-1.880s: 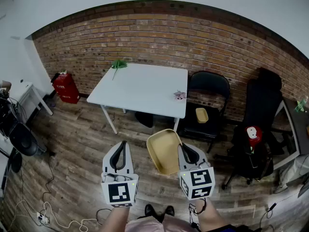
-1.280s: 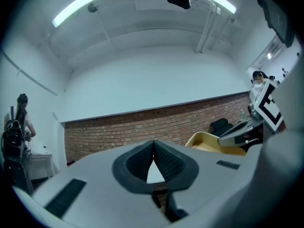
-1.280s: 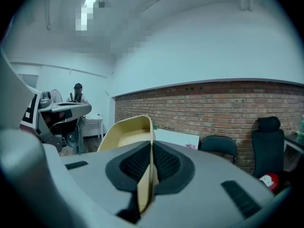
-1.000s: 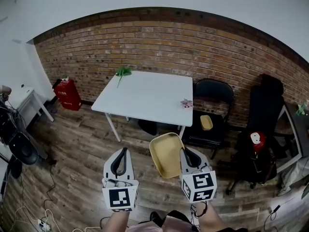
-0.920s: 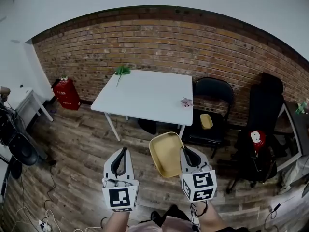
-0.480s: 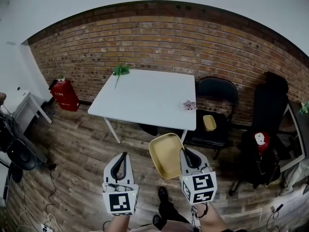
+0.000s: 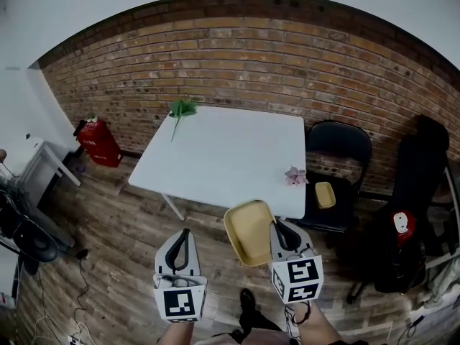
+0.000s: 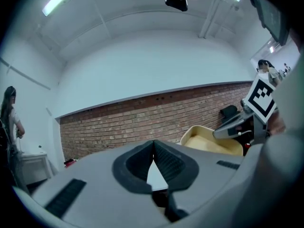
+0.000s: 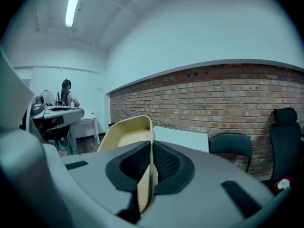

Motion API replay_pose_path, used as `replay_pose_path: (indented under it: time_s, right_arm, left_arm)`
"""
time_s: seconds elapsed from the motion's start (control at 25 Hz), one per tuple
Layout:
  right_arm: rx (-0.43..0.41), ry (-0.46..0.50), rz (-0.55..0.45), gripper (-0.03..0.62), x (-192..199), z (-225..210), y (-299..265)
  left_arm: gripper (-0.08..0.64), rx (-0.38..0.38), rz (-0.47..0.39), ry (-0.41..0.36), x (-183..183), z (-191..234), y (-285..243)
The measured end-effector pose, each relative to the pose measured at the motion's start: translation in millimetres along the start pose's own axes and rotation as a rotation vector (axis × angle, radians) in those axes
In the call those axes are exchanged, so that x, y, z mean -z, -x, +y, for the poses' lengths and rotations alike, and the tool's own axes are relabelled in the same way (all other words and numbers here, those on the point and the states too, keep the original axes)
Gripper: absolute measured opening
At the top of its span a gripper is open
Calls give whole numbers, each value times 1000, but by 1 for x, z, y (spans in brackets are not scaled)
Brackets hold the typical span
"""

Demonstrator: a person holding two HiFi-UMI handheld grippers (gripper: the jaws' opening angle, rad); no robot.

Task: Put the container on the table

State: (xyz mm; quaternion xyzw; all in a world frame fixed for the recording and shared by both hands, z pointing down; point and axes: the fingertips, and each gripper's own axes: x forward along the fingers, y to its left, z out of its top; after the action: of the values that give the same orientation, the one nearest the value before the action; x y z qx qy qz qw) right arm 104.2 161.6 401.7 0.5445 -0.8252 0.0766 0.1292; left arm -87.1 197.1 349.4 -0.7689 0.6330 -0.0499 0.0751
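A pale yellow container (image 7: 249, 233) hangs in the air in front of the white table (image 7: 223, 157), held by its right rim. My right gripper (image 7: 281, 237) is shut on that rim; in the right gripper view the container (image 9: 126, 134) stands edge-on between the jaws of the right gripper (image 9: 151, 165). My left gripper (image 7: 182, 244) hovers to the left at the same height, shut, with nothing in it. The left gripper view shows its own jaws meeting at the left gripper (image 8: 154, 161), and the container (image 8: 209, 139) to the right.
A green plant sprig (image 7: 180, 109) lies at the table's far left corner, a small pink flower (image 7: 295, 175) near its right edge. A black chair (image 7: 335, 171) with a small yellow dish (image 7: 325, 194) stands right of the table. A red object (image 7: 97, 140) sits by the brick wall.
The table has come closer and larger in the head view as the person walks toward it. Both grippers keep their pose, the right still holding the container.
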Motion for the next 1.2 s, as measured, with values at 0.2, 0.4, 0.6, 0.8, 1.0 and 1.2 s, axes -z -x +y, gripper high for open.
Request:
replay_pose_path:
  time_s: [0.2,0.4,0.6,0.8,1.0,1.2]
  right_arm:
    - [-23,-2,6,14,-11,-21,-44]
    - [-46,-5,-2,14,-25,-39,-75]
    - [-59,-14,-20,14,-39,-49,-99]
    - [-64,-9,-28,14,-46,-51,-123]
    - [-50,3,-13,14,-50,-53,-153]
    - [-7,6,7,14,-55,-57,-198]
  left_arm:
    - [11,-23,11,-8,-1,7,-46]
    - [9,-42,4,-37,-10,13,-83]
    - [11,-56,-18,-64,-23,21,-109]
    - [11,-67,-11,-58,-17,33,-125]
    - [11,-61,-7,-42,-3,50,-152]
    - [11,-33,-2,-20,15,78,-198]
